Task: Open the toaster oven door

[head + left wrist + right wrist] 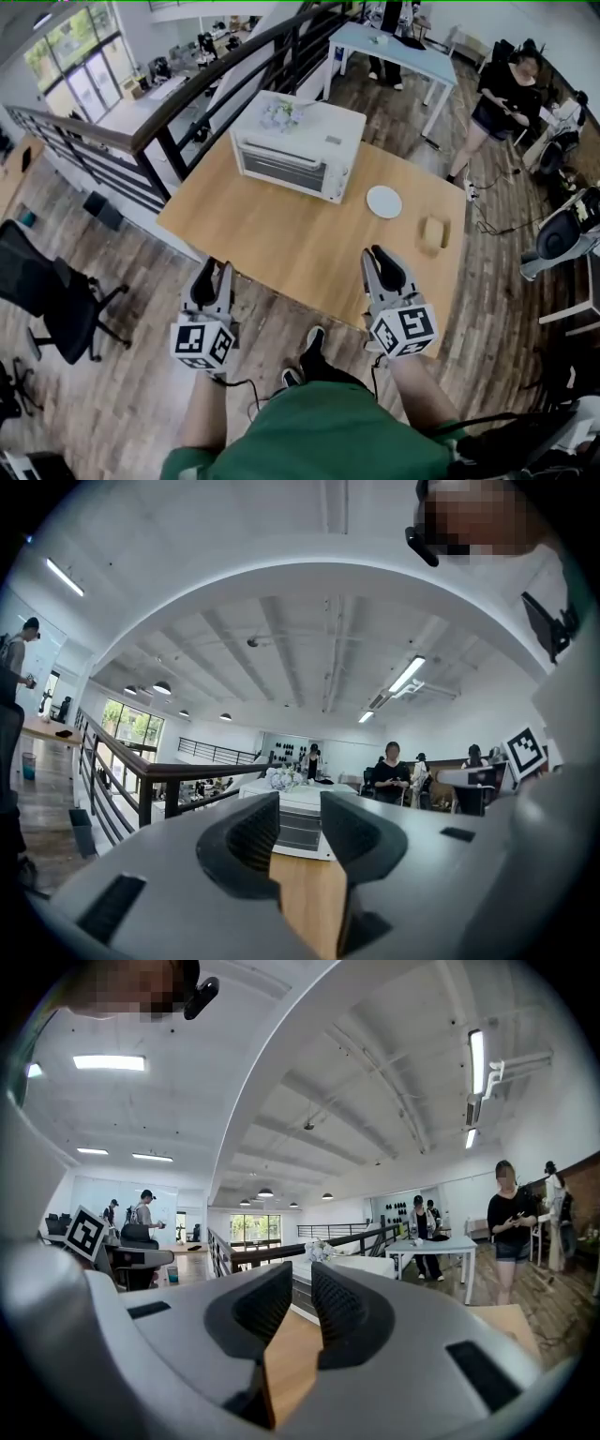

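Open tabletop (281,239) before toaster oven (298,142)

No legible text; coded square markers (202,345) on left hand-held gripper (216,267) and right hand-held gripper (374,252)

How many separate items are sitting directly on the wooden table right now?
3: the toaster oven at the far side; a white plate to its right; a small tan object near the right edge. Flowers lie on top of the oven, not on the table.
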Demonstrator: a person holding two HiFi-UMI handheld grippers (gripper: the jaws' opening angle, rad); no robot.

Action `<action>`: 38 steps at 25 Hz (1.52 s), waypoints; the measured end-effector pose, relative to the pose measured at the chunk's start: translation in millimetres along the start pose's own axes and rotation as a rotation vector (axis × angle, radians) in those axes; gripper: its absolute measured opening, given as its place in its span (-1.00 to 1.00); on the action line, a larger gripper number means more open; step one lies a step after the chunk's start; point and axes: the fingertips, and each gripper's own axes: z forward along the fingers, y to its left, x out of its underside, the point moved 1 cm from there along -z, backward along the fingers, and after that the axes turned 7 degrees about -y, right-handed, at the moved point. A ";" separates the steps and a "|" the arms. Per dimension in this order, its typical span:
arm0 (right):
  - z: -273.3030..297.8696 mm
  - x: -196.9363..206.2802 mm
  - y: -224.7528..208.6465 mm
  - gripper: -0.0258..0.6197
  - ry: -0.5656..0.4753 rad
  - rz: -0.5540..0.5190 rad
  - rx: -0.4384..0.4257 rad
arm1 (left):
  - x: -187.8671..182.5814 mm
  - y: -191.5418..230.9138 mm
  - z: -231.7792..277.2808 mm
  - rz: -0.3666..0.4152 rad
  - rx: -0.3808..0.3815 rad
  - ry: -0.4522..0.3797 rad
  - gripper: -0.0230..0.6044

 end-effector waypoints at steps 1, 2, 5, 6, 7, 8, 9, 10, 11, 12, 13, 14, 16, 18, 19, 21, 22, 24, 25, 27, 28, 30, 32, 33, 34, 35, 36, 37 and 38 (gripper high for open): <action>11.3 0.2 -0.3 -0.67 -0.006 0.009 -0.014 | -4.1 5.8 4.5 0.011 -0.013 -0.001 -0.46; 22.4 -0.3 -0.6 -0.67 -0.012 0.017 -0.026 | -8.9 11.4 9.4 0.022 -0.025 -0.004 -0.46; 60.5 -2.2 1.3 -0.67 -0.031 0.040 -0.067 | -25.0 30.5 29.5 0.057 -0.056 -0.017 -0.46; 74.5 -2.1 1.3 -0.67 -0.039 0.047 -0.083 | -29.2 36.4 38.1 0.065 -0.065 -0.022 -0.46; 87.9 -1.4 -0.4 -0.67 -0.045 0.055 -0.095 | -32.0 40.9 47.2 0.069 -0.073 -0.025 -0.46; 100.5 -0.3 -3.8 -0.67 -0.049 0.064 -0.104 | -33.6 44.3 56.8 0.073 -0.080 -0.025 -0.46; 111.9 0.8 -8.3 -0.67 -0.052 0.073 -0.111 | -33.9 46.7 66.4 0.076 -0.085 -0.024 -0.46; 121.9 1.8 -13.2 -0.67 -0.053 0.079 -0.117 | -33.1 48.6 75.9 0.079 -0.088 -0.021 -0.46; 130.0 2.7 -18.6 -0.67 -0.054 0.084 -0.120 | -31.4 49.8 85.0 0.079 -0.089 -0.017 -0.46; 136.1 3.5 -24.5 -0.67 -0.054 0.086 -0.119 | -29.1 50.0 93.9 0.077 -0.088 -0.010 -0.46; 140.4 4.6 -31.2 -0.67 -0.053 0.089 -0.115 | -26.5 49.4 102.6 0.072 -0.087 -0.002 -0.46; 143.8 6.1 -38.7 -0.67 -0.051 0.093 -0.107 | -23.3 48.3 111.4 0.065 -0.083 0.007 -0.46; 150.0 10.4 -54.4 -0.67 -0.046 0.103 -0.087 | -15.7 45.4 130.4 0.047 -0.067 0.025 -0.46; 156.8 16.5 -68.5 -0.67 -0.037 0.110 -0.067 | -6.2 43.5 150.4 0.018 -0.049 0.045 -0.46; 159.8 19.9 -74.3 -0.67 -0.030 0.113 -0.057 | -0.3 43.8 160.0 0.002 -0.039 0.055 -0.46; 164.1 26.4 -83.1 -0.67 -0.019 0.116 -0.034 | 13.5 47.9 177.9 -0.047 -0.017 0.078 -0.46; 165.7 29.1 -86.8 -0.67 -0.015 0.114 -0.020 | 20.5 51.7 187.0 -0.088 -0.004 0.088 -0.46; 169.1 31.8 -95.2 -0.67 -0.009 0.103 0.018 | 34.0 60.8 207.5 -0.200 0.018 0.106 -0.46; 171.2 31.4 -100.2 -0.67 -0.009 0.095 0.042 | 41.1 65.3 219.1 -0.259 0.028 0.116 -0.46; 175.7 27.9 -109.3 -0.67 -0.010 0.079 0.098 | 58.0 73.9 243.8 -0.366 0.048 0.148 -0.46; 176.9 26.2 -112.1 -0.67 -0.011 0.071 0.129 | 68.0 77.7 255.5 -0.412 0.060 0.169 -0.46; 176.9 24.9 -113.4 -0.68 -0.007 0.054 0.190 | 90.0 85.3 276.3 -0.484 0.092 0.216 -0.46; 178.8 26.9 -109.9 -0.68 0.005 0.039 0.238 | 112.1 94.0 295.1 -0.555 0.126 0.258 -0.46; 181.2 27.8 -106.5 -0.68 0.010 0.032 0.256 | 122.6 99.1 303.2 -0.595 0.136 0.278 -0.46; 183.8 27.7 -102.5 -0.68 0.014 0.022 0.269 | 132.5 104.4 310.5 -0.635 0.141 0.296 -0.45; 186.0 26.9 -98.4 -0.68 0.018 0.008 0.282 | 141.4 108.9 317.3 -0.672 0.143 0.312 -0.44; 187.5 26.0 -94.8 -0.68 0.023 -0.006 0.295 | 149.2 112.2 324.0 -0.705 0.146 0.326 -0.42; 187.8 25.9 -91.7 -0.68 0.029 -0.017 0.311 | 155.9 114.3 330.1 -0.734 0.150 0.339 -0.39; 187.4 26.7 -89.2 -0.68 0.037 -0.024 0.329 | 161.6 115.3 335.6 -0.761 0.157 0.351 -0.37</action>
